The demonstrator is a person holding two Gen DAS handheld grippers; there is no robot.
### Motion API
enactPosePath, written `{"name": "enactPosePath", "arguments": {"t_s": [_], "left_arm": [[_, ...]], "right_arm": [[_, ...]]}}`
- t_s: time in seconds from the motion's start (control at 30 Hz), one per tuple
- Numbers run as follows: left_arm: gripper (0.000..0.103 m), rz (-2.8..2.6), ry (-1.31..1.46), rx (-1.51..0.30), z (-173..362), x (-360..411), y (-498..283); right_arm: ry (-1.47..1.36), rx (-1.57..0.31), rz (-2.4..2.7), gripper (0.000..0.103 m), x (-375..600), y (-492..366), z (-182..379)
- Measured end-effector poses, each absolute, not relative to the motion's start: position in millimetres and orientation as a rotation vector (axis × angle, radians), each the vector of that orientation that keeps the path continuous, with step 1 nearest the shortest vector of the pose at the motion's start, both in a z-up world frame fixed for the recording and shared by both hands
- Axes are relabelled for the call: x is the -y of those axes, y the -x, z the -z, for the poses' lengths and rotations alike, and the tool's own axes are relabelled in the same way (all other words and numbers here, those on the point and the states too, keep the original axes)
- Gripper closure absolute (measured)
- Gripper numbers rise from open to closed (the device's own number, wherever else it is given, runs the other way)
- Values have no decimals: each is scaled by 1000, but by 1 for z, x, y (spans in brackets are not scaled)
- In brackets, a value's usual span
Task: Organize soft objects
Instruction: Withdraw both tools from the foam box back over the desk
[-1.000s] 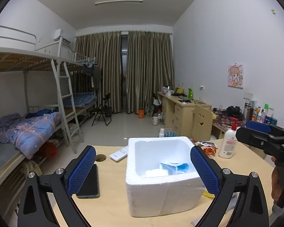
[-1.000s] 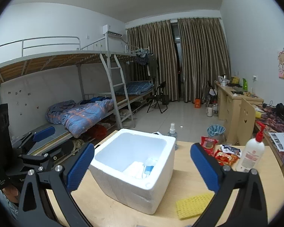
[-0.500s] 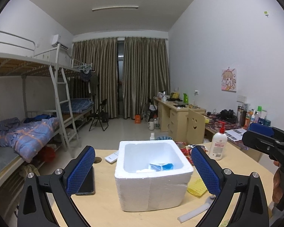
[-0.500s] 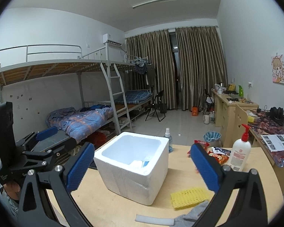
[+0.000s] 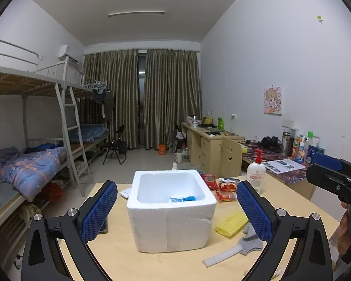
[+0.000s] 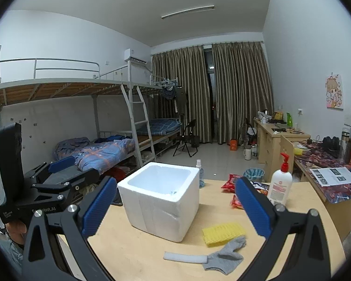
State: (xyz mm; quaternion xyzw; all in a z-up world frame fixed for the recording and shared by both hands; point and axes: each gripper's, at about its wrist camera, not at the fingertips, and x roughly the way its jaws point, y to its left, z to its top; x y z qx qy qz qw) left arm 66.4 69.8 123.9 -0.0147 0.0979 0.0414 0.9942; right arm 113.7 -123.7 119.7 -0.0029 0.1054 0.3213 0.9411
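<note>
A white foam box (image 5: 172, 208) (image 6: 161, 196) stands on the wooden table (image 5: 119, 257) (image 6: 140, 253), with blue and white soft items (image 5: 182, 198) inside it. To its right lie a yellow mesh sponge (image 5: 231, 221) (image 6: 223, 233), a grey sock (image 5: 251, 241) (image 6: 225, 255) and a white foam strip (image 5: 221, 256) (image 6: 184, 257). My left gripper (image 5: 176, 213) is open and empty, hovering in front of the box. My right gripper (image 6: 175, 207) is open and empty too, above the box and the loose items.
A lotion pump bottle (image 5: 255, 172) (image 6: 279, 187) and red snack packets (image 5: 225, 188) (image 6: 231, 182) sit at the table's far right. A phone (image 5: 103, 227) lies left of the box, a small spray bottle (image 6: 200, 172) behind it. Bunk beds (image 6: 100, 121) line the left wall, desks (image 5: 210, 142) the right.
Both grippers have pulled back and up from the box, so it looks smaller and the sponge, sock and foam strip have come into view. Both stay open.
</note>
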Motion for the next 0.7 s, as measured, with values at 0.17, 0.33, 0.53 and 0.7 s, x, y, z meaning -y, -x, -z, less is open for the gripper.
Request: {"name": "enactPosePath", "arguments": {"t_s": [0.17, 0.33, 0.53, 0.7], "left_arm": [[1, -70, 36, -196, -119, -68, -61], [1, -52, 79, -200, -111, -70, -54], [1, -5, 115, -192, -101, -64, -48], [1, 20, 114, -190, -90, -56, -44]], "right_arm": [[5, -207, -642, 0, 131, -103, -116], [2, -200, -626, 0, 139, -92, -109], [1, -206, -604, 0, 149, -85, -100], [-11, -211, -593, 0, 158, -78, -90]]}}
